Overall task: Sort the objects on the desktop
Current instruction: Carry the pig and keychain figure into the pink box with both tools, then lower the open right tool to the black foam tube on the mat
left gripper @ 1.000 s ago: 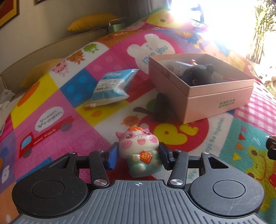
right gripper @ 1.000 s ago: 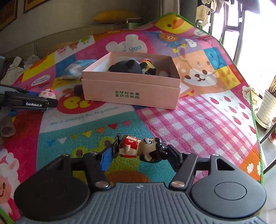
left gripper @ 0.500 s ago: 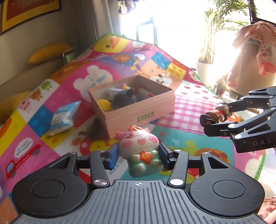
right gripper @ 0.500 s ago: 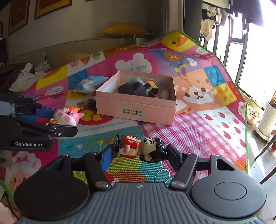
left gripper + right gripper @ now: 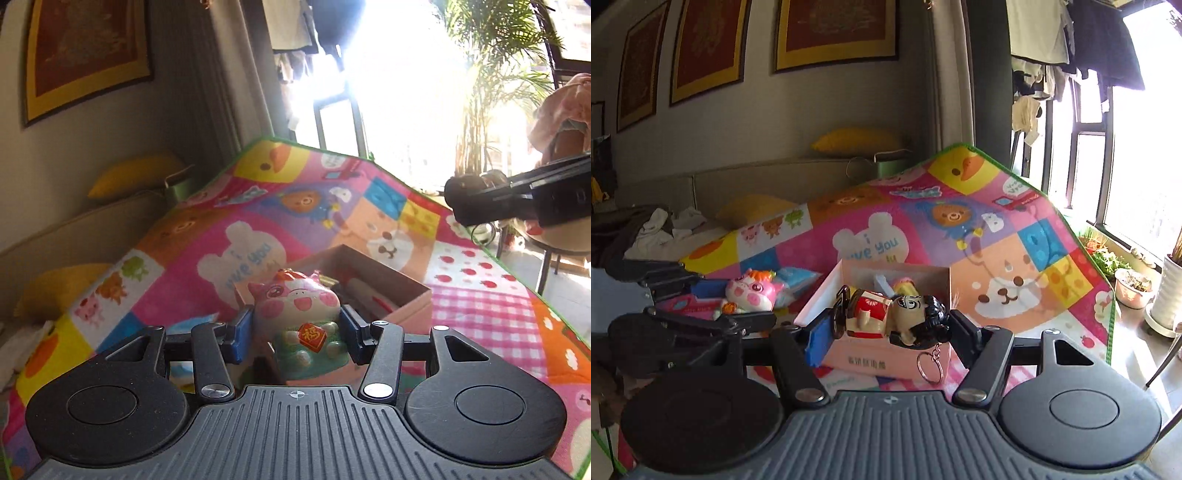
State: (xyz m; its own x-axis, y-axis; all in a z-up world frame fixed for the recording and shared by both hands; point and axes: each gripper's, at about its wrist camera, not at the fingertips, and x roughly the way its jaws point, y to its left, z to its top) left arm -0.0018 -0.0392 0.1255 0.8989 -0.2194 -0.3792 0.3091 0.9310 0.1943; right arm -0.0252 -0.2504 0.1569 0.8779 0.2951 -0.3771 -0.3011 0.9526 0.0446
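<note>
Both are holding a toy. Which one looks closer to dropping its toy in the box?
Right, probably. Its doll looks directly at the box opening; the left's pig sits off to the side.

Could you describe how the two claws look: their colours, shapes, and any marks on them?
Both look alike. The left claw and right claw are matte black, with a ribbed grey housing bearing a small crosshair mark, two round black discs, silver pivot screws on the linkage bars, and blue pads inside the fingers. No cables or sleeves are visible.
</note>
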